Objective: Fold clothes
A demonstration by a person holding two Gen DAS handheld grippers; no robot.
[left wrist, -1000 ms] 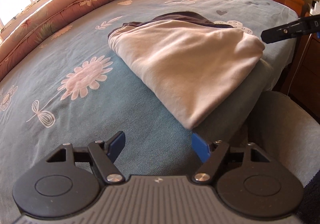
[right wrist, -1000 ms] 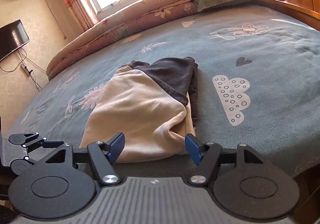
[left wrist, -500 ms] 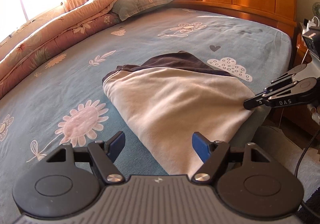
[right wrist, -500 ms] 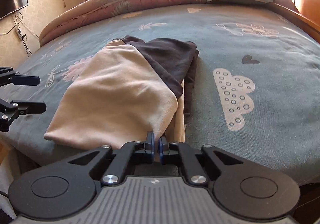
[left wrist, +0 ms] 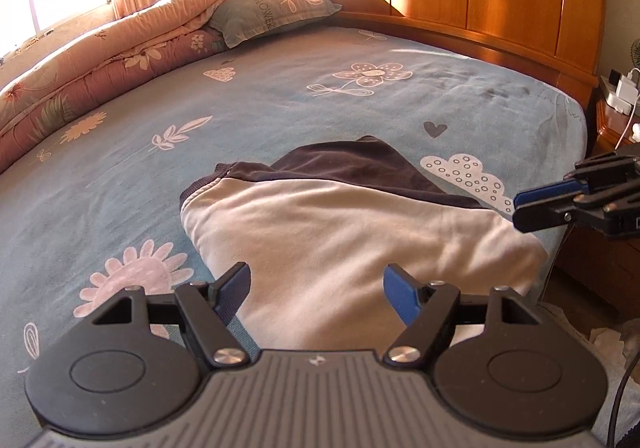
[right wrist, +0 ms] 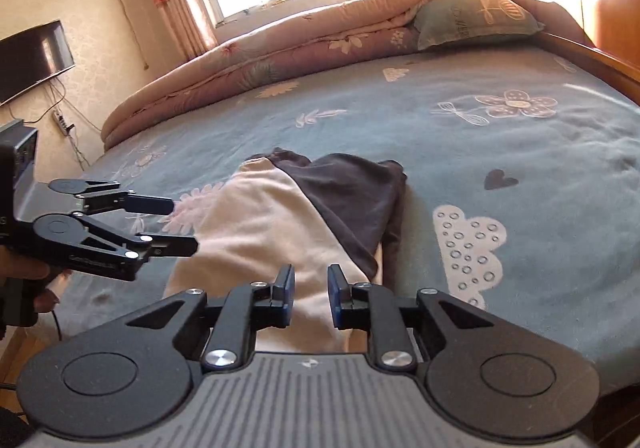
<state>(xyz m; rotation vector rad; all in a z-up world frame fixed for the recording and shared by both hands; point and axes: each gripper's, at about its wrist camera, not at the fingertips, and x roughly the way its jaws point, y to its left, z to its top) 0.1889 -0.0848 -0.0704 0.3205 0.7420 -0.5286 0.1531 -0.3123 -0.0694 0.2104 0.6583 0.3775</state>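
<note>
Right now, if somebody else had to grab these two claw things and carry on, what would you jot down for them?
Left gripper: open, empty, at the near edge of the garment.
Right gripper: partly open, a narrow gap between its fingers, holding nothing, over the garment's near right corner.
Garment: cream and dark brown top, lying folded on the blue bedsheet near the bed's edge.
Done: it already lies as a compact bundle.
Left: probably one more fold or a tidy; the dark part looks rumpled.
</note>
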